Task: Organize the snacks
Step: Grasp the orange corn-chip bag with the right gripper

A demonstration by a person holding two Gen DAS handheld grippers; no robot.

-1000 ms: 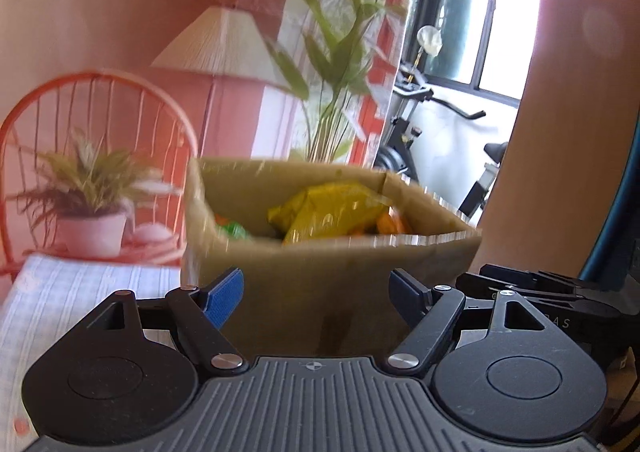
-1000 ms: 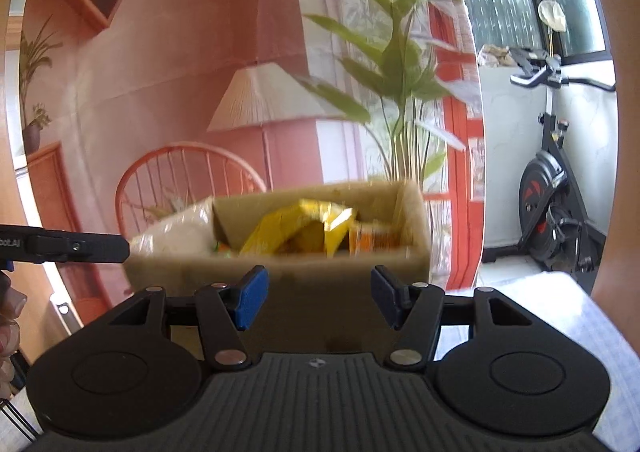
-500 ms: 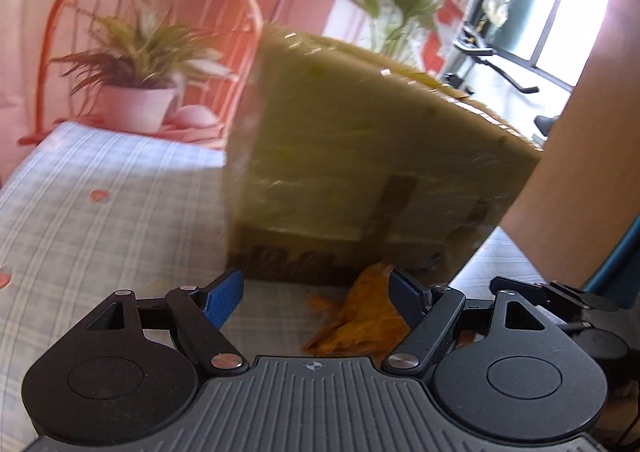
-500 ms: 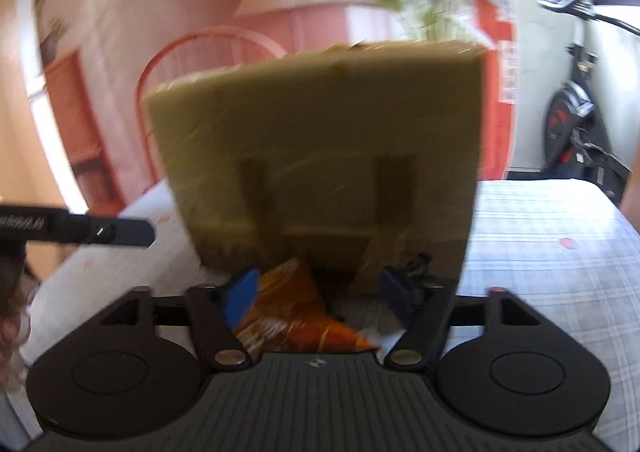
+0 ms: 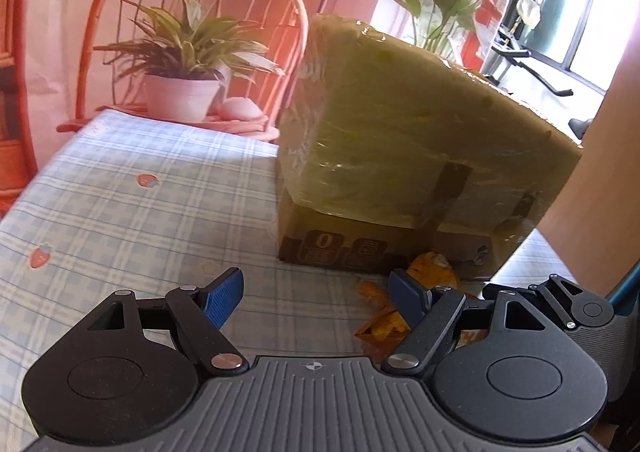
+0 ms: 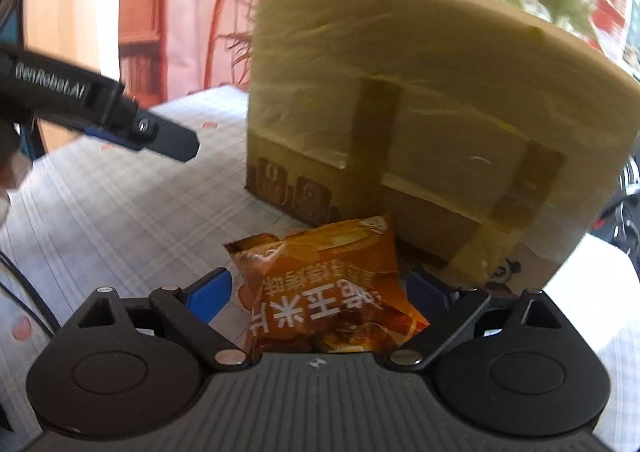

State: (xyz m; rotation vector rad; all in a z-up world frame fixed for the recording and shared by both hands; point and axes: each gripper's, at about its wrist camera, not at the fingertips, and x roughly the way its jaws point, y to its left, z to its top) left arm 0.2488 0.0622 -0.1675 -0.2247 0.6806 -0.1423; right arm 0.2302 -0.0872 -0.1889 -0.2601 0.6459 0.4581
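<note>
Item: 1 orange snack packet (image 6: pixel 328 292), lying flat on the checked desk (image 5: pixel 120 211) just in front of the tape-wrapped cardboard box (image 6: pixel 420 123). Right hand-held gripper (image 6: pixel 320 292): jaws just opened wide, packet between them, pads clear of it. Left hand-held gripper (image 5: pixel 316 292): spread, empty, beside the packet.

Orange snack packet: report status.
Right gripper jaws just opening, astride orange snack packet, not gripping. Left gripper open, empty. Cardboard box close behind packet.
</note>
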